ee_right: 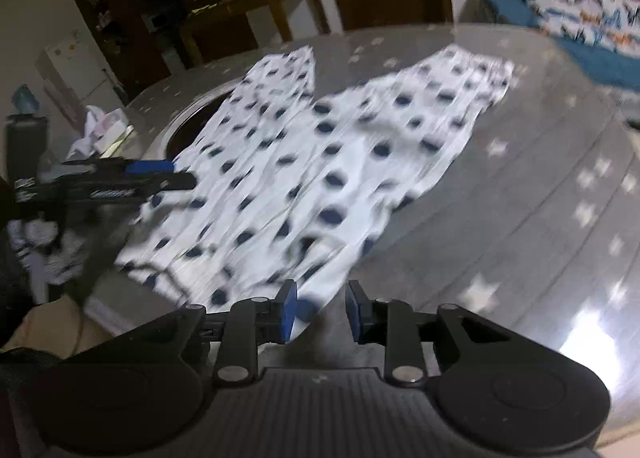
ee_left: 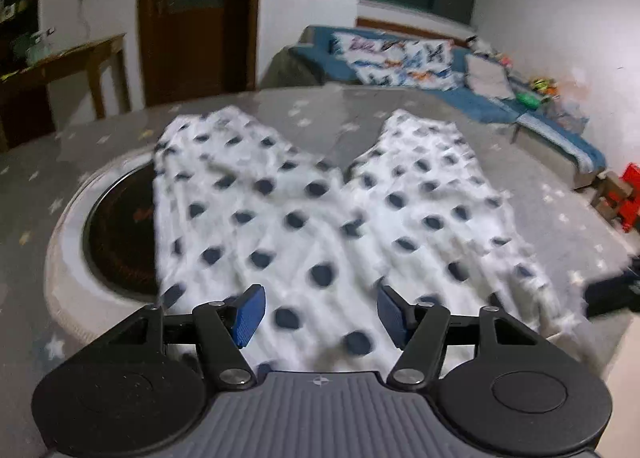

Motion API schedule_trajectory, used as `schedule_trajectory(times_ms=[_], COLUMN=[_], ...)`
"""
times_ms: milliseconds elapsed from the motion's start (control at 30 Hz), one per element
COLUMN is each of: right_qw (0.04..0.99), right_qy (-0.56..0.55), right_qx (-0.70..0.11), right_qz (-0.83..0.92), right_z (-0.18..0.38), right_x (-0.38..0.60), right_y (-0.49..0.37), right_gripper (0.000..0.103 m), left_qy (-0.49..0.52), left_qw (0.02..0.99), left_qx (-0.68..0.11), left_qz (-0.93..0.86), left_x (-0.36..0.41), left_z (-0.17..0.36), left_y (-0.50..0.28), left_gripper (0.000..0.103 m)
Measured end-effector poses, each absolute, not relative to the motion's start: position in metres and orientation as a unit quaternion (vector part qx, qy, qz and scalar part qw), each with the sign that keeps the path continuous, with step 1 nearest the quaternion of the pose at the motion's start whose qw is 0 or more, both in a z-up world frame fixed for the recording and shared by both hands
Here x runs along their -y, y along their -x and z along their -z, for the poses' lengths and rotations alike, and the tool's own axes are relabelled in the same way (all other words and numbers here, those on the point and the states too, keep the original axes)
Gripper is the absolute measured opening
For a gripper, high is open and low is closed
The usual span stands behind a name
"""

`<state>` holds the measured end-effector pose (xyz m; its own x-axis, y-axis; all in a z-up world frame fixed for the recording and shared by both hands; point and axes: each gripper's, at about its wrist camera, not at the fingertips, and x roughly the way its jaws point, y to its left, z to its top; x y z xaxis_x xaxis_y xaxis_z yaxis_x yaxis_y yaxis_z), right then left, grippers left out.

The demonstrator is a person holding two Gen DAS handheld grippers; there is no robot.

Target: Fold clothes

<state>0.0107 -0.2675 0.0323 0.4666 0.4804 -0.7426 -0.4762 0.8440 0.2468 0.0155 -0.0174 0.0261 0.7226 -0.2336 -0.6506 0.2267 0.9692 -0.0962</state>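
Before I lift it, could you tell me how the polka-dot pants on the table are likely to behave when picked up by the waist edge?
The polka-dot pants look thin and already wrinkled, so they will probably hang limp rather than hold shape. Both legs lie spread apart, so they would likely swing and drag separately. The table cover looks glossy, so the fabric may slide easily when pulled.

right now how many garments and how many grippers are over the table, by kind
polka-dot trousers: 1
left gripper, jaws open: 1
right gripper, jaws apart at the trousers' corner: 1
total: 3
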Motion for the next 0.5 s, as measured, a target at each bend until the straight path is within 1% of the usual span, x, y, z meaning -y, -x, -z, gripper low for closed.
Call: schedule_trajectory(times_ms=[67, 167, 233, 300, 367, 433, 467, 500], right_qw=[0.868, 0.883, 0.889, 0.893, 0.897, 0.9, 0.902, 0.902], right_qy=[0.001, 0.005, 0.005, 0.011, 0.015, 0.015, 0.017, 0.02], right_qx=[-0.417, -0.397, -0.39, -0.384, -0.38, -0.377, -0.375, -0.375], right_qz=[-0.27, -0.252, -0.242, -0.233, -0.225, -0.218, -0.213, -0.211], right_z=[-0.038, -0.04, -0.04, -0.037, -0.034, -0.029, -0.027, -0.024], right_x=[0.271, 0.274, 0.274, 0.272, 0.27, 0.268, 0.266, 0.265], right_y=[-0.025, -0.051, -0.069, -0.086, -0.103, -0.121, -0.13, -0.136], right_gripper=[0.026, 0.026, 0.026, 0.026, 0.027, 0.03, 0.033, 0.033], left_qy=[0.004, -0.004, -0.01, -0.017, -0.02, -0.023, -0.024, -0.024], left_qw=[0.927, 0.919, 0.913, 0.905, 0.897, 0.889, 0.884, 0.88], left_qx=[-0.344, -0.34, -0.342, -0.347, -0.353, -0.359, -0.361, -0.363], left_qz=[0.152, 0.197, 0.223, 0.245, 0.265, 0.285, 0.295, 0.305], left_x=[0.03, 0.056, 0.075, 0.093, 0.107, 0.119, 0.123, 0.127], left_z=[-0.031, -0.031, -0.029, -0.024, -0.019, -0.014, -0.012, -0.01], left_y=[-0.017, -0.022, -0.026, -0.028, -0.031, -0.033, -0.033, -0.033], left_gripper=[0.063, 0.055, 0.044, 0.039, 0.038, 0.032, 0.032, 0.031])
